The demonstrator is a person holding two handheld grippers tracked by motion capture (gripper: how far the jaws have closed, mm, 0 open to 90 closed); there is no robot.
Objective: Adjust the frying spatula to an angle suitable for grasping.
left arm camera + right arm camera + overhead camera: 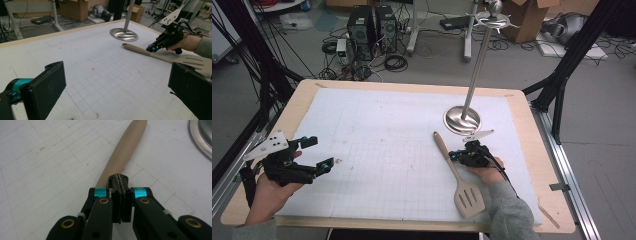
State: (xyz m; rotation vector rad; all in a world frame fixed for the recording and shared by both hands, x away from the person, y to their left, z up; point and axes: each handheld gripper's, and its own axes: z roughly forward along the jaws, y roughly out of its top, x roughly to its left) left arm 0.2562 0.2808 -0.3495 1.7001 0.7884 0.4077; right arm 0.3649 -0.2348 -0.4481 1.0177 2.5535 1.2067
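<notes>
- The wooden spatula [459,175] lies flat on the white mat [377,150], on the right side of the table [537,150].
- Its slotted blade is at the near end. Its handle points away, toward the far side.
- The right gripper [454,156] sits right at the handle, about halfway along it, coming in from the right.
- In the right gripper view, its two black jaws are pressed together with no gap. Their tips are right over the spatula [122,155] handle. I cannot tell if they touch it, and nothing is held between them.
- In the left gripper view you can see that same right gripper [151,48] low down by the spatula [160,56].
- The left gripper [318,154] is far off at the left edge of the mat. Its jaws are spread wide and hold nothing.
- A shiny metal stand [462,120] with a round base and a tall pole is just past the far end of the handle.
- Boxes and cables lie on the floor beyond the table.
</notes>
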